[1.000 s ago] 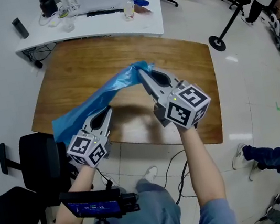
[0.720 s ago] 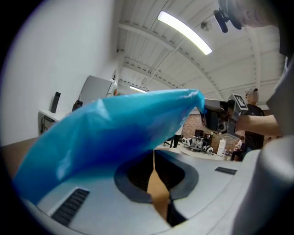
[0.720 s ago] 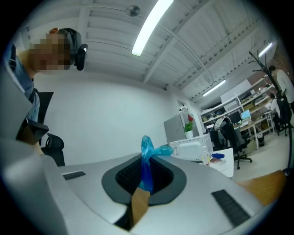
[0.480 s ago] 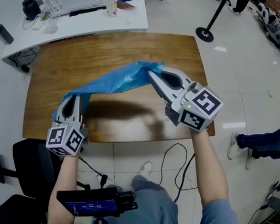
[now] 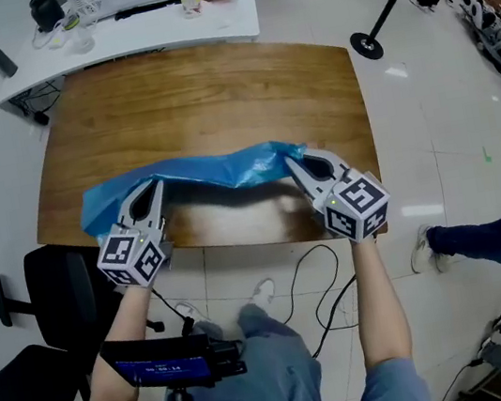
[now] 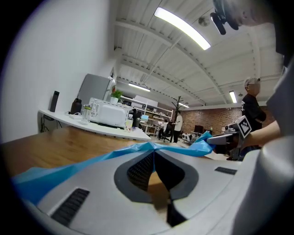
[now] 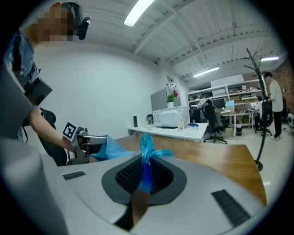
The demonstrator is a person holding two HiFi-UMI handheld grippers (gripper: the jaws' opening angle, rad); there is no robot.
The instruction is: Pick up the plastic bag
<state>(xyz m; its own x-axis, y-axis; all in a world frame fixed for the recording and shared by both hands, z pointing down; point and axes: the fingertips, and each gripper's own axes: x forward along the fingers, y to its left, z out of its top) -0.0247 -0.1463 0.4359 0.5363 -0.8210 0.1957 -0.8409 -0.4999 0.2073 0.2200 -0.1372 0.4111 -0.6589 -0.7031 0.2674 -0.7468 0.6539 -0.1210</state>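
No word, brand or number can be read anywhere. The left marker cube point(image 5: 133, 258) on the left gripper point(image 5: 154, 186) and the right marker cube point(image 5: 359, 207) on the right gripper point(image 5: 290, 161) carry only black-and-white square patterns, no letters. The small blue screen point(image 5: 165, 369) nearest the person shows pale characters too small to read. The white appliance point(image 6: 109, 114) on the far desk point(image 5: 156, 32) shows no legible label.
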